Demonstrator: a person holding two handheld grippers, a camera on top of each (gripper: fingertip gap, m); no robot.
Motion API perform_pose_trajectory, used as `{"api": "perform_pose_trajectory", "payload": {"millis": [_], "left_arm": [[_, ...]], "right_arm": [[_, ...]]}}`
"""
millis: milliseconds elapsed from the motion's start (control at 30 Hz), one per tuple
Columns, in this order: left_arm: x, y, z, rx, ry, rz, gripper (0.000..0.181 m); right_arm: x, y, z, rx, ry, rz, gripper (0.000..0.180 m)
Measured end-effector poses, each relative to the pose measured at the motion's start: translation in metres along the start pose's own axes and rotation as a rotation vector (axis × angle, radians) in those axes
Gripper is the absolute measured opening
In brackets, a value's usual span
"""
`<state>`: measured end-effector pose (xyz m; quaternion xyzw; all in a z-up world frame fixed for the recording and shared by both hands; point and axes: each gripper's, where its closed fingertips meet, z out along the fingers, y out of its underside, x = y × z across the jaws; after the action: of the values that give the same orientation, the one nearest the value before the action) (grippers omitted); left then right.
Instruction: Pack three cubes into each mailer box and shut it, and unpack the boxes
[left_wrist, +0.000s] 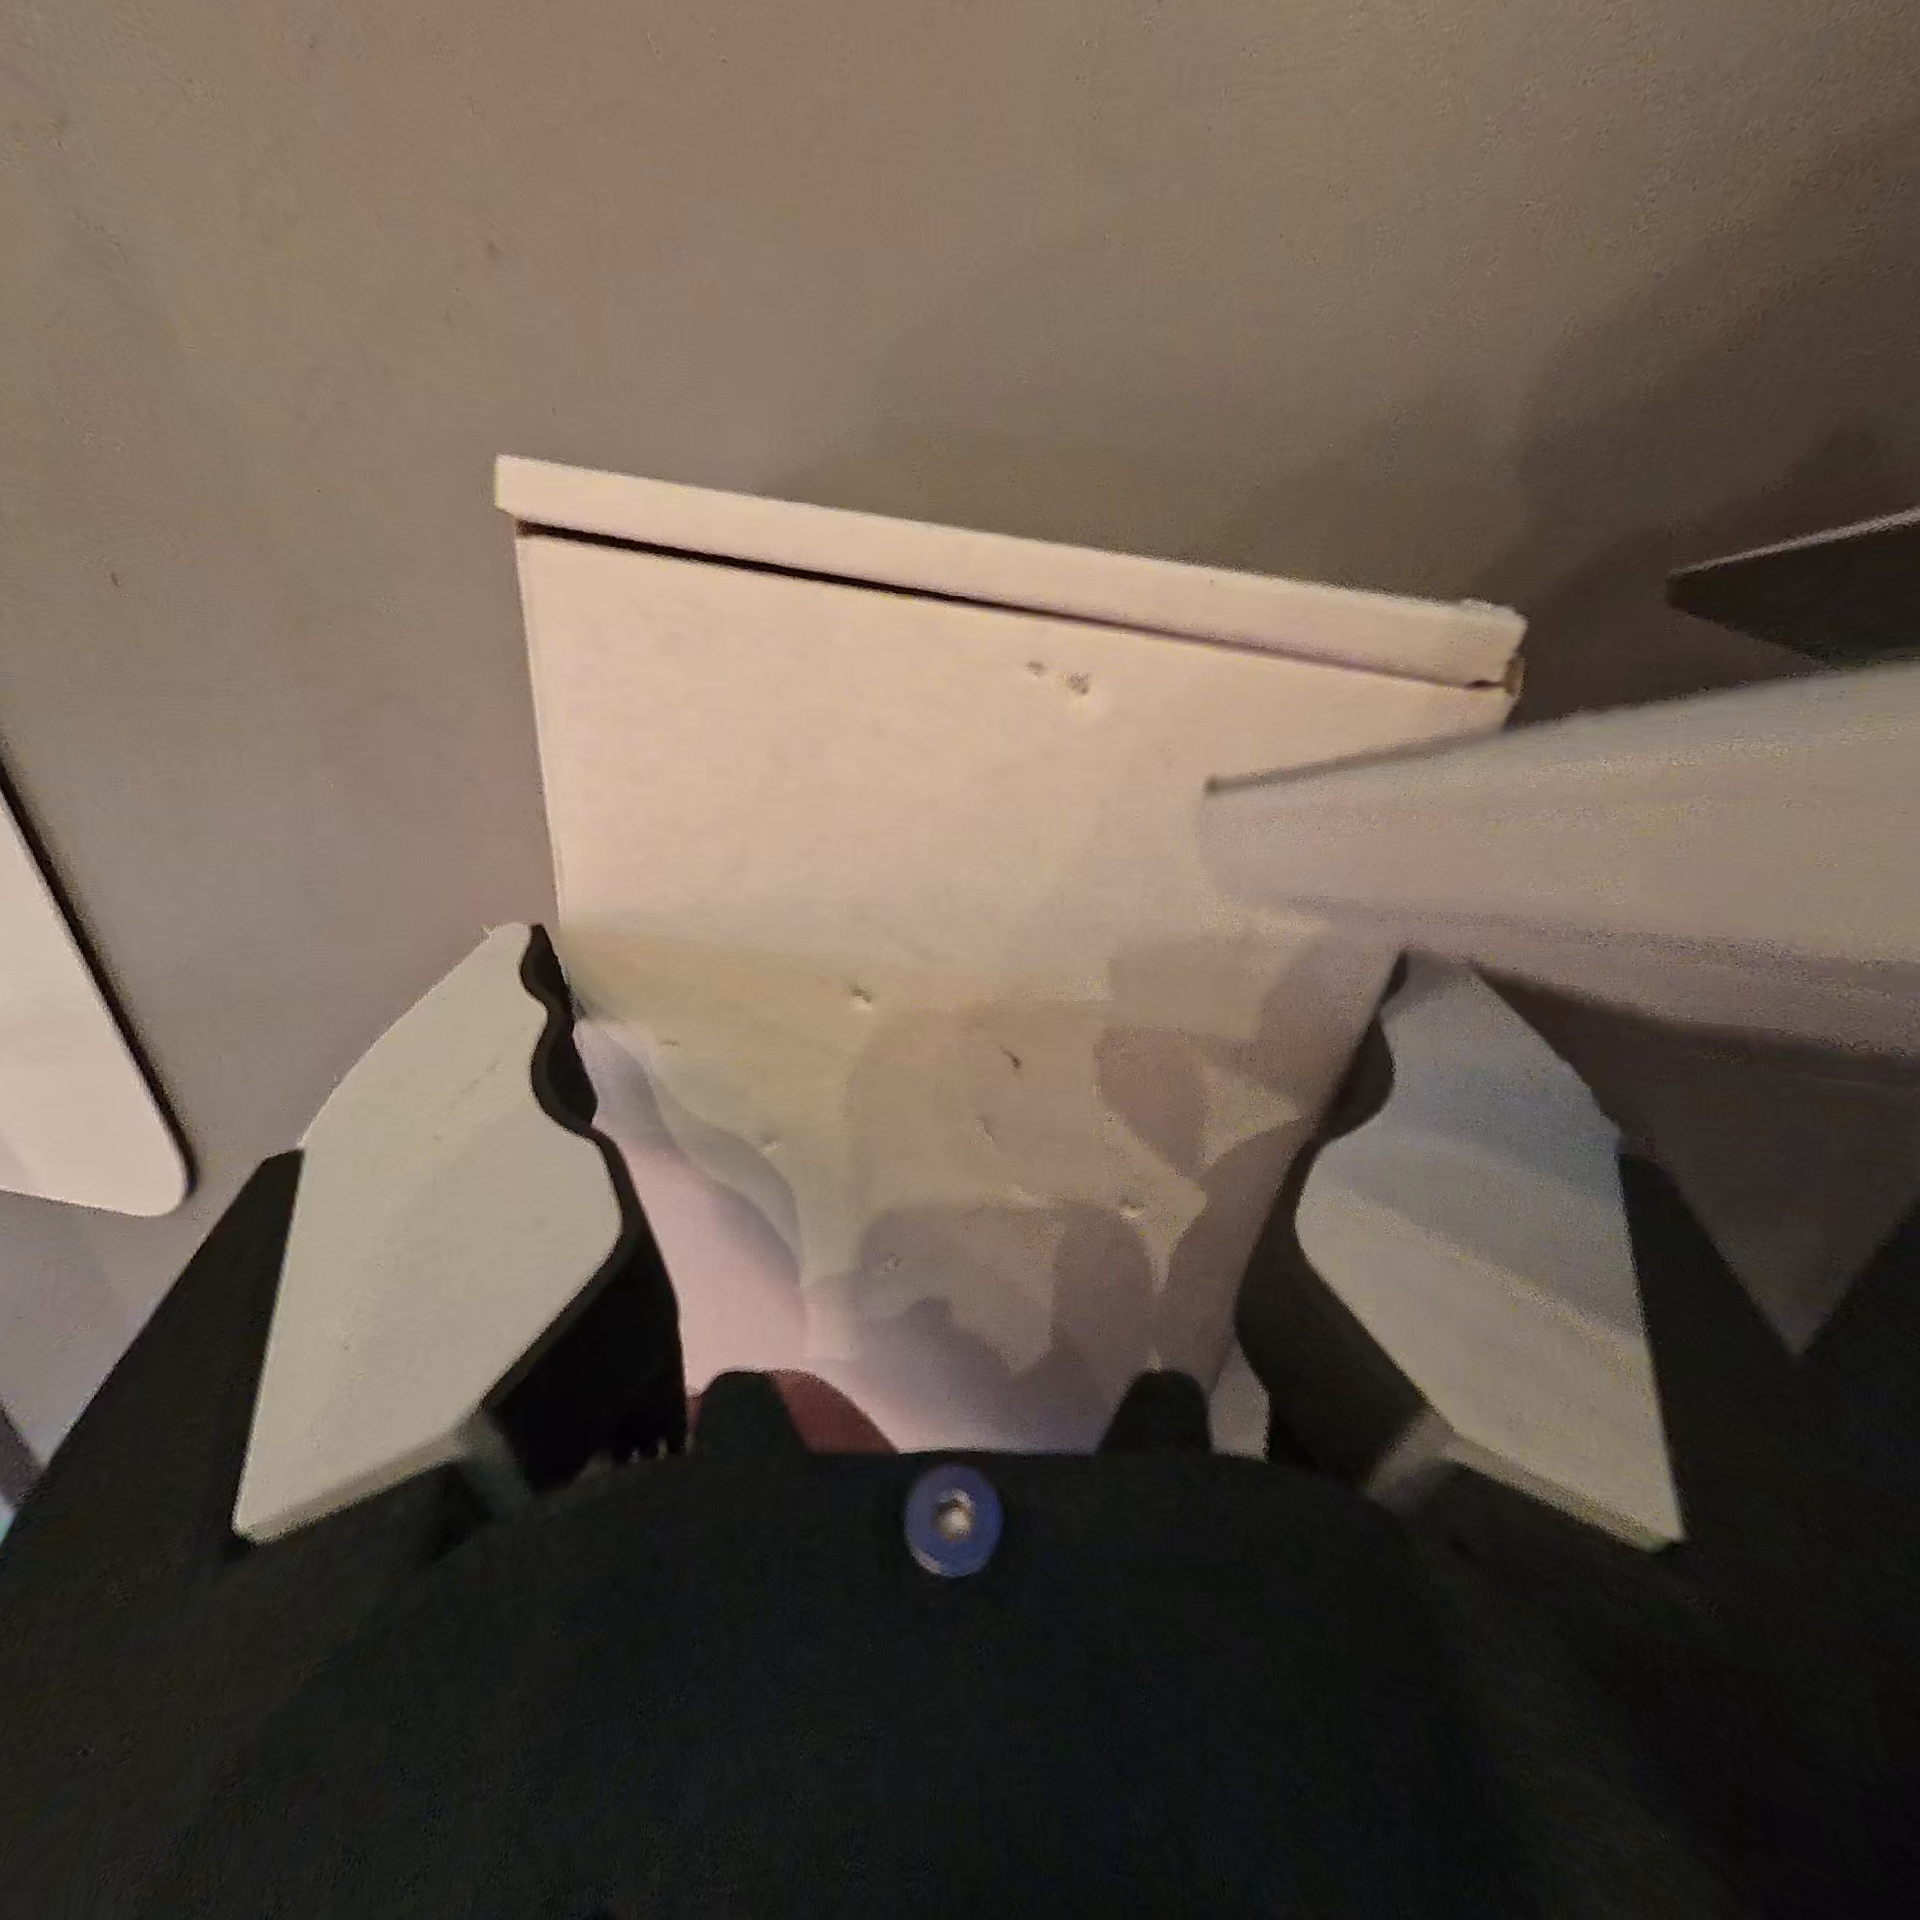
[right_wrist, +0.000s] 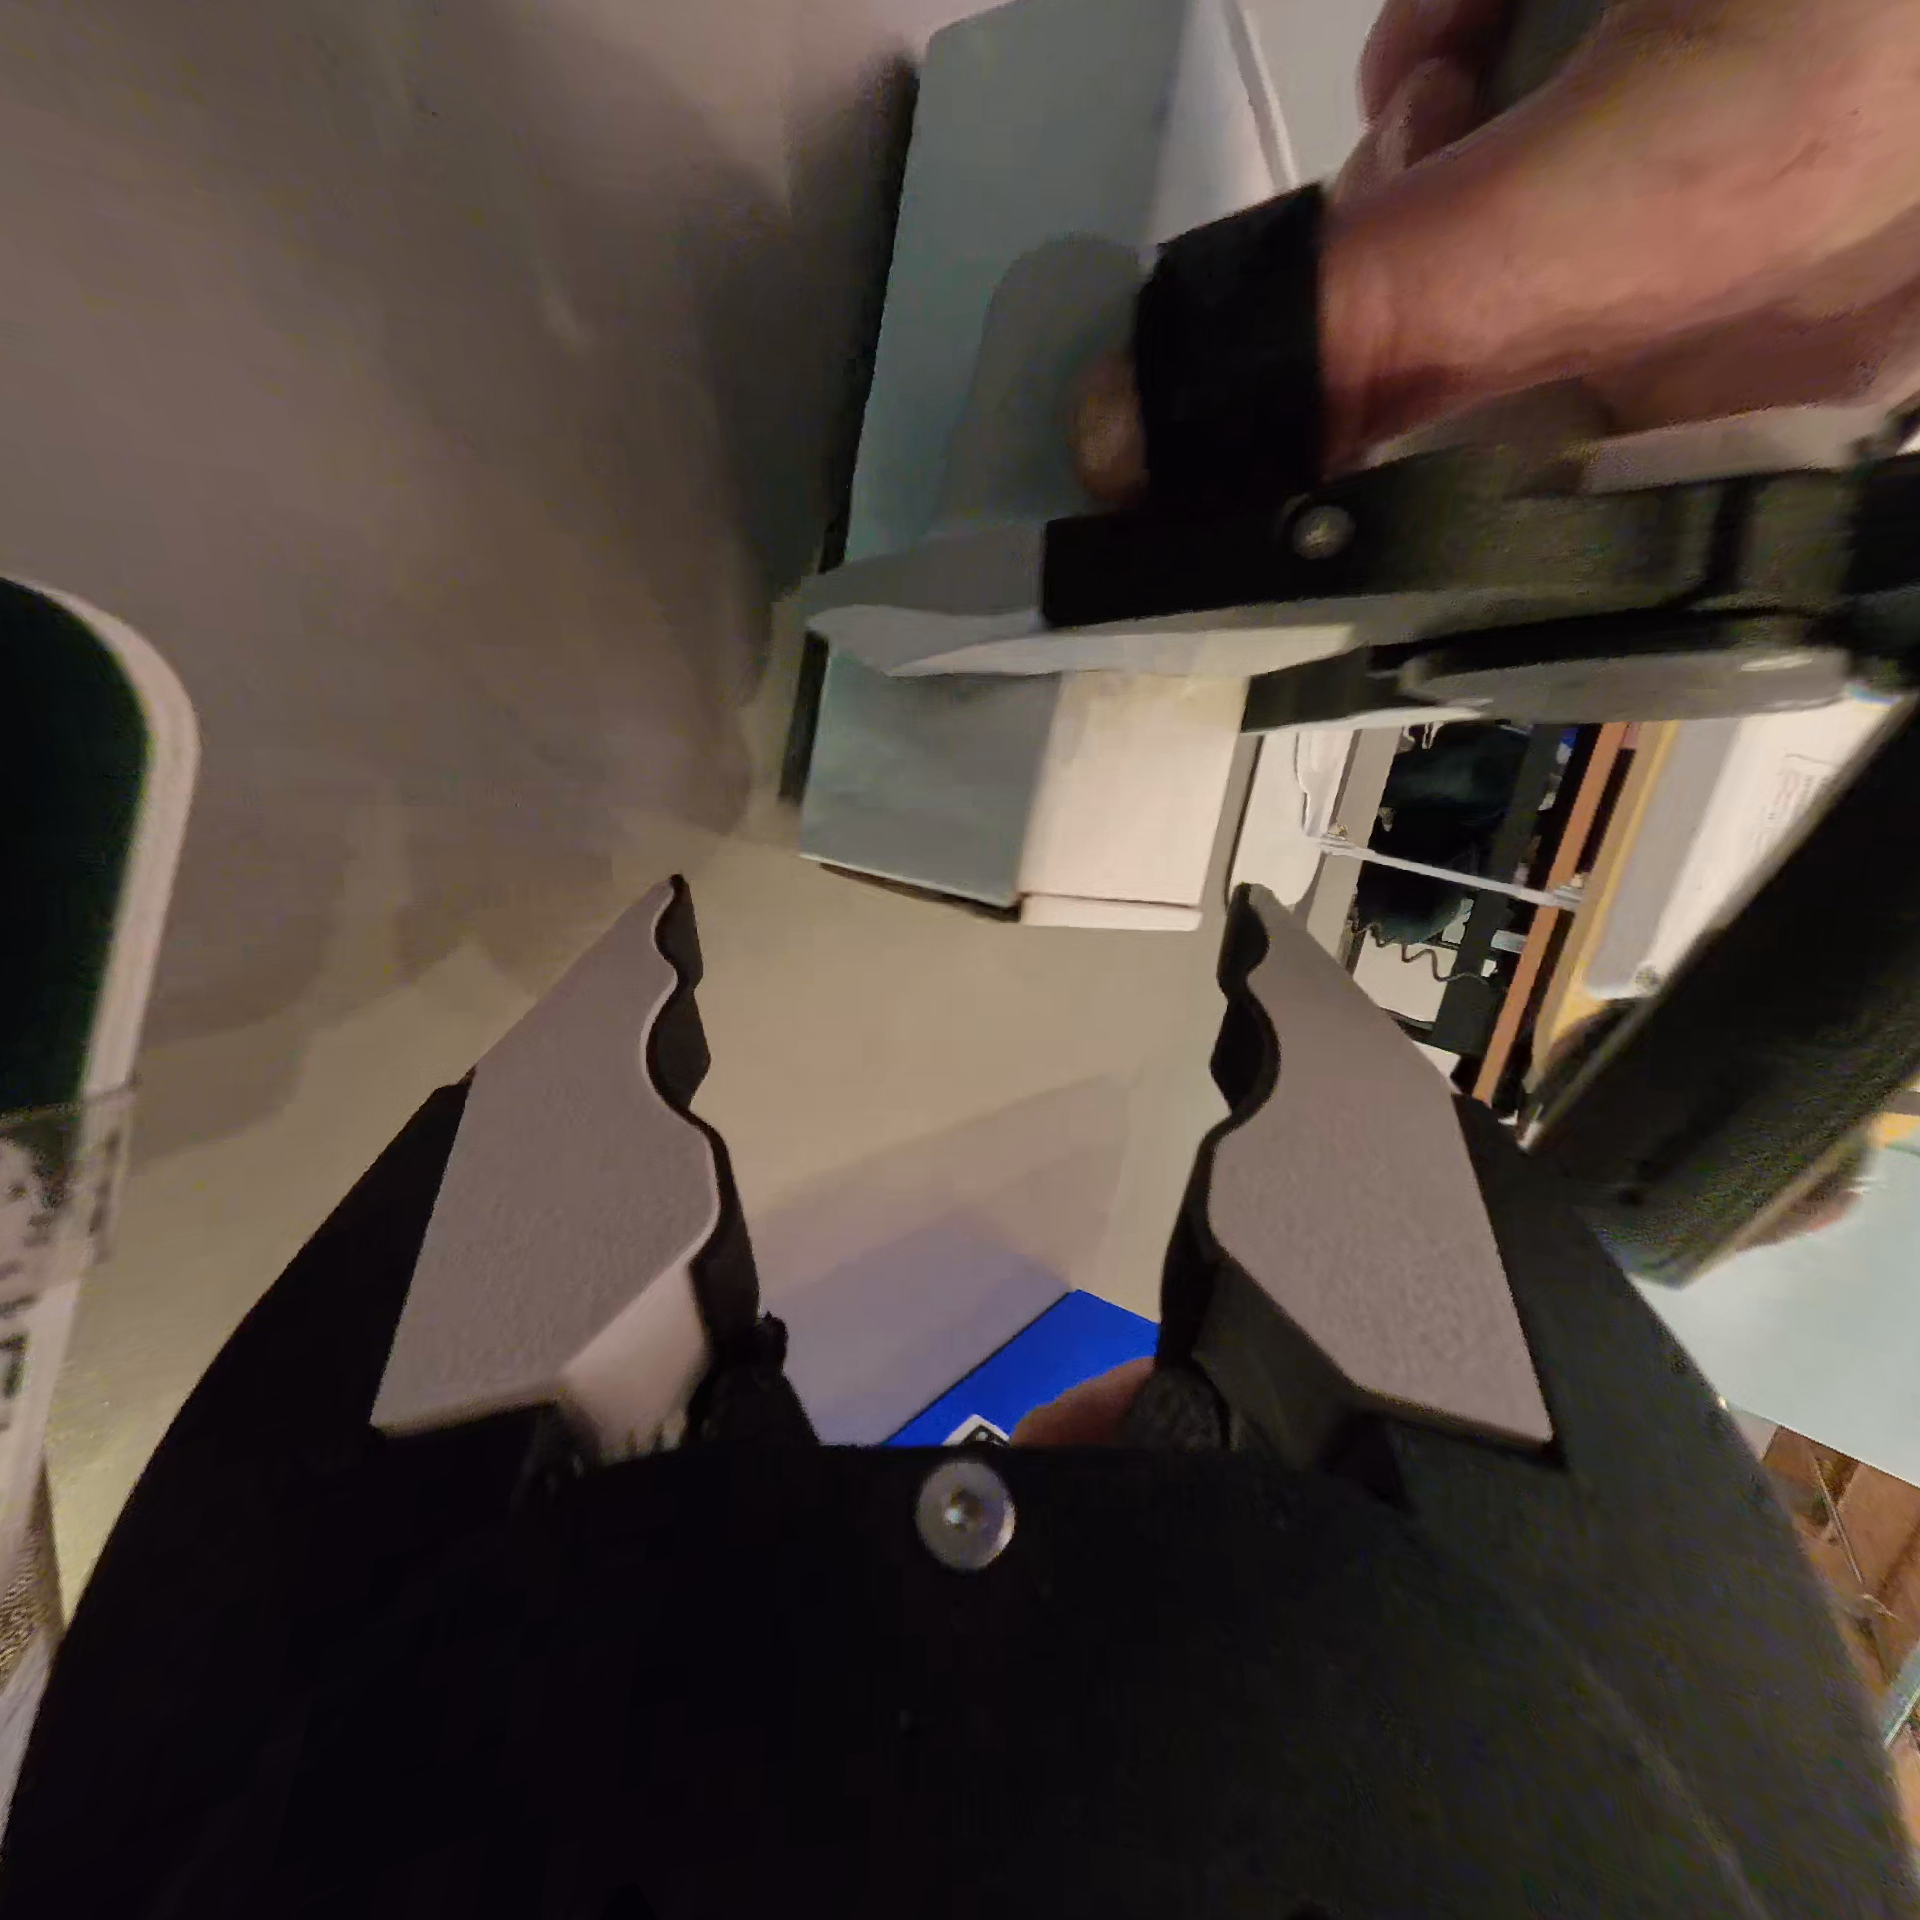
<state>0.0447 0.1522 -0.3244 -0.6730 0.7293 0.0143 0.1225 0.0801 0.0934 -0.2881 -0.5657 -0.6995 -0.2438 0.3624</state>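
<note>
A white mailer box (left_wrist: 883, 790) with its lid down stands on the grey table, and it also shows in the right wrist view (right_wrist: 997, 260). My left gripper (left_wrist: 971, 987) spans the box, with both fingertips against its sides. In the right wrist view a hand holds that left gripper (right_wrist: 1351, 582) on the box. My right gripper (right_wrist: 961, 899) is open and empty, a little short of the box. One of its fingers (left_wrist: 1579, 821) shows blurred at the box's right side. A blue cube (right_wrist: 1039, 1371) lies low between the bases of the right fingers.
A white flat object with rounded corners (left_wrist: 73, 997) lies on the table at the left. A dark, white-rimmed object (right_wrist: 73, 831) is at the left of the right wrist view. Shelving and cables (right_wrist: 1455, 883) lie beyond the table edge on the right.
</note>
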Motion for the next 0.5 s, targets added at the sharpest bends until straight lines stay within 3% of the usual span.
{"api": "perform_pose_trajectory", "payload": {"millis": [233, 500], "left_arm": [[-0.006, 0.04, -0.034, 0.074, 0.066, -0.01, 0.147], [-0.009, 0.091, -0.021, -0.015, 0.042, 0.053, 0.146]], "right_arm": [[-0.007, -0.003, 0.006, 0.003, -0.009, 0.0, 0.096], [-0.004, -0.008, 0.003, 0.014, 0.009, 0.014, 0.095]]}}
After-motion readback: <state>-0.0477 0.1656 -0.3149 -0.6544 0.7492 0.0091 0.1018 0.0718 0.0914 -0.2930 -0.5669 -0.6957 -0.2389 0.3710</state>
